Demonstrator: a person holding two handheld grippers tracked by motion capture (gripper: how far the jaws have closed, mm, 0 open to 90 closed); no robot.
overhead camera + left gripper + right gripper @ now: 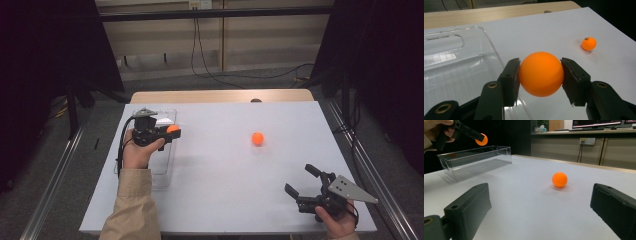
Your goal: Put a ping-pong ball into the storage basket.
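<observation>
I can read no text, label, brand or number anywhere here. The nearest thing to print is a small dark mark on top of the loose orange ball [589, 43] out on the table, seen from my left gripper view (too small and blurred for me to make out a letter or a logo). The ball held between my left jaws [541, 74] shows a plain orange face. The monitor [596, 123] at the back of my right gripper view is lit, but nothing on its screen is legible, and the wall socket [586, 141] beneath it carries no marking that I can read.
</observation>
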